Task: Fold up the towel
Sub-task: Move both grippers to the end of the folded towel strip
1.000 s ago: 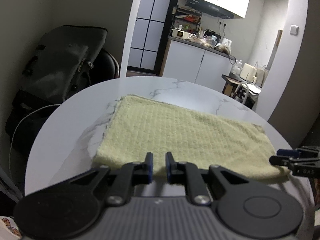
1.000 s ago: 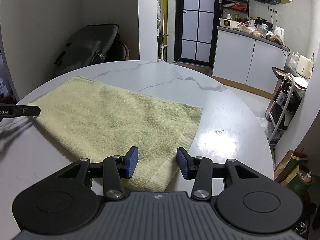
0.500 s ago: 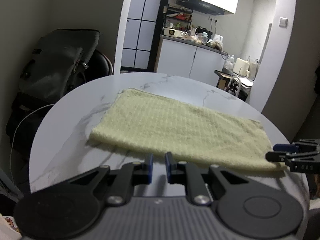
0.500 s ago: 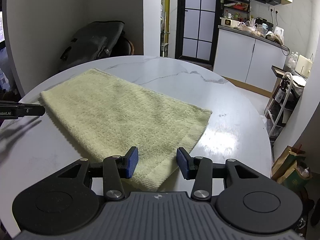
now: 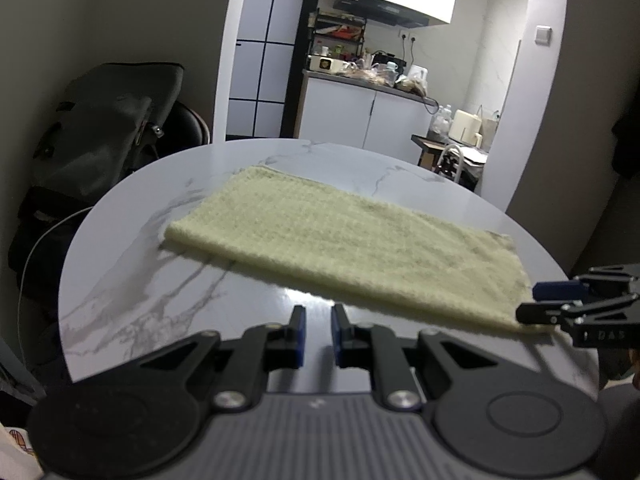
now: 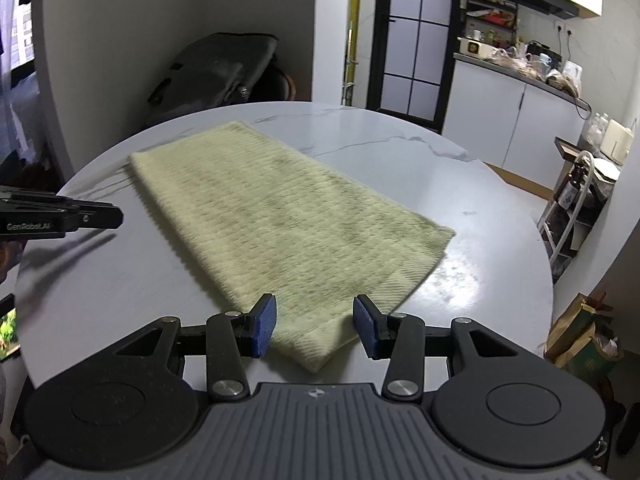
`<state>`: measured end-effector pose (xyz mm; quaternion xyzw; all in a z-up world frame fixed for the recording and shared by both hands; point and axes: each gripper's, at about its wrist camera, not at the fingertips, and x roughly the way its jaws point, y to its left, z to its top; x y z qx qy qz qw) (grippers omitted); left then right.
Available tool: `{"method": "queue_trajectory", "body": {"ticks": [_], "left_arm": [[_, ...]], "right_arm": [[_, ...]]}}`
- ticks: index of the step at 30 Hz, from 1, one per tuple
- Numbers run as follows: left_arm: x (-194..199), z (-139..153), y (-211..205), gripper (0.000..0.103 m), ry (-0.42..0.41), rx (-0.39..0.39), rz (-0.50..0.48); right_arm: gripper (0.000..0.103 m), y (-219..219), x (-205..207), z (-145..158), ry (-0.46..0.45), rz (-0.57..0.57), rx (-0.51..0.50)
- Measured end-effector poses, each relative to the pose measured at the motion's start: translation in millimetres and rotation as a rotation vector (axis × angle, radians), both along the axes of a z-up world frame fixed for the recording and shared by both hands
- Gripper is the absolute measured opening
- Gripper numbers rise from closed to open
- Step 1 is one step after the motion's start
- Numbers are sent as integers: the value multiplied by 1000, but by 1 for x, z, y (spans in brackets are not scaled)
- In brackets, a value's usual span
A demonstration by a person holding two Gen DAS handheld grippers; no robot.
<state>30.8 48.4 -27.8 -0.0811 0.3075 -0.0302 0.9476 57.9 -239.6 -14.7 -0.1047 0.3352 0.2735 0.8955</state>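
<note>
On the round marble worktop (image 6: 472, 208) the towel (image 6: 280, 216) is lying flat, folded into a long strip, running diagonally across the middle; the right claw (image 6: 315, 330) is hovering over its near corner, fingers spread wide, gripping nothing; the left claw (image 5: 318, 334) is sitting just short of the long edge, fingers nearly together with a slim gap, empty; a dark bag (image 6: 216, 68) is slumping on a chair behind the worktop.
</note>
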Motion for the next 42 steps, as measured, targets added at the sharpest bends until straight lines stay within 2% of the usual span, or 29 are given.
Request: {"method": "queue_trajectory", "body": {"ticks": [14,29,33,36,42], "left_arm": [[-34,-3,7,15,-35,-23,-18],[-53,1,1,16,-57,7,-64],[-55,2,-2,16,-61,18,-81],[-60,2,-5,16,-58,20,-96],[-63,-2,-25,15,-58,20,-165]], "right_arm": [[47,23,-43,-3,-15,68,21],[47,49,-65,-2,36,204,155],[47,55,-66,1,38,234,153],[47,46,-68,11,0,231,176],[47,16,-49,16,-26,133,194]]}}
